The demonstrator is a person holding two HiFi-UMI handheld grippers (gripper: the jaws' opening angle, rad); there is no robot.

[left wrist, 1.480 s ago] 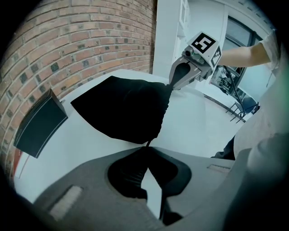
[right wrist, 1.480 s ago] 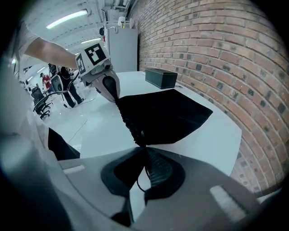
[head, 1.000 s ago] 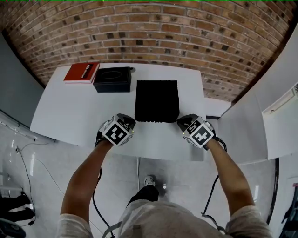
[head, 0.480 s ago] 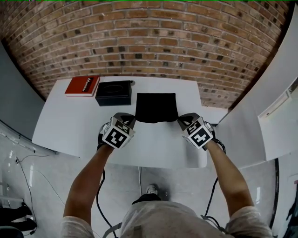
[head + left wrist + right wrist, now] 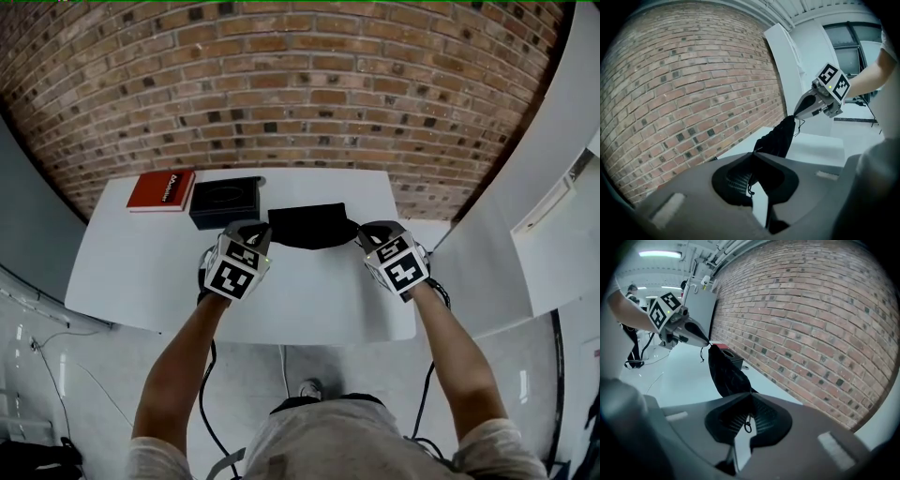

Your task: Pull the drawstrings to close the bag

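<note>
A black drawstring bag point(image 5: 312, 225) hangs stretched between my two grippers above the white table point(image 5: 300, 300). My left gripper point(image 5: 265, 228) is shut on the drawstring at the bag's left top corner, and a short cord end point(image 5: 750, 187) dangles under its closed jaws. My right gripper point(image 5: 361, 232) is shut on the drawstring at the right top corner, where a small cord loop point(image 5: 746, 425) shows. In the left gripper view the bag point(image 5: 776, 138) runs from my jaws to the right gripper point(image 5: 796, 115). In the right gripper view the bag point(image 5: 724, 373) sags toward the left gripper point(image 5: 708, 344).
A red book point(image 5: 161, 189) and a black box point(image 5: 225, 201) lie at the table's back left, close to the bag's left end. A brick wall point(image 5: 300, 94) stands behind the table. White panels flank the right side, and cables trail on the floor.
Both grippers have risen, still shut, and carried the bag up off the table. It lay flat one second ago and now hangs between them, its mouth edge pulled taut.
</note>
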